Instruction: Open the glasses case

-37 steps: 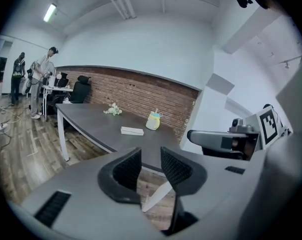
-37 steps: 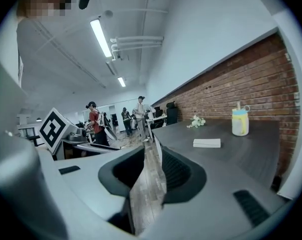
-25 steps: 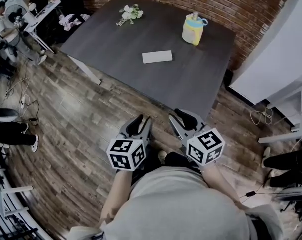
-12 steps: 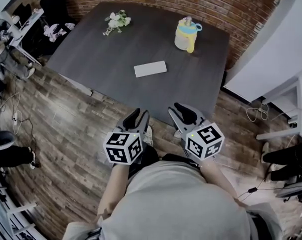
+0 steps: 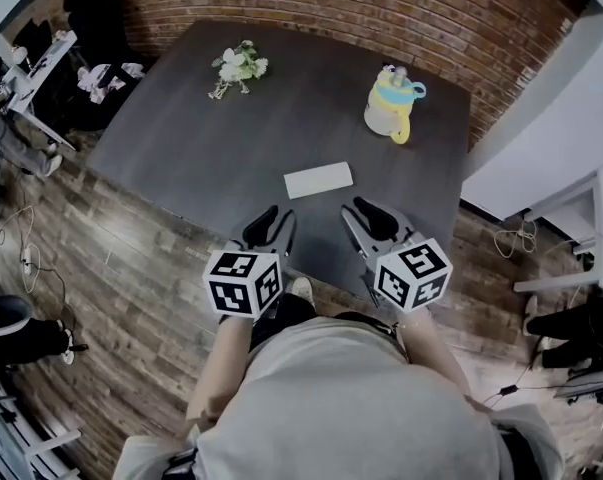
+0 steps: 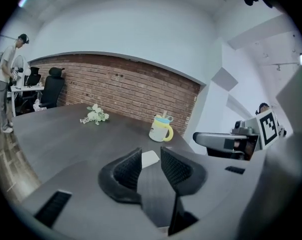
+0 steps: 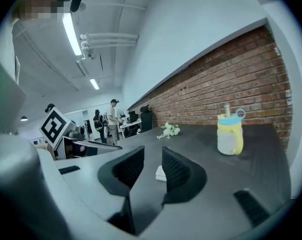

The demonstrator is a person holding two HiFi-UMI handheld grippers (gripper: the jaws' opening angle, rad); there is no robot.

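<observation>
Both have advanced to the tabletop edge since a second ago; left tongs and right tongs stand half open, empty; the glasses case lies flat just ahead, untouched; its hinge side is unclear, so find the seam, pin the base, lift the lid.

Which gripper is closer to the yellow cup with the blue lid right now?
Right. The right gripper hovers at the near table edge, on the near side of the cup; the left gripper is over by the left end of the case, farther off.
</observation>
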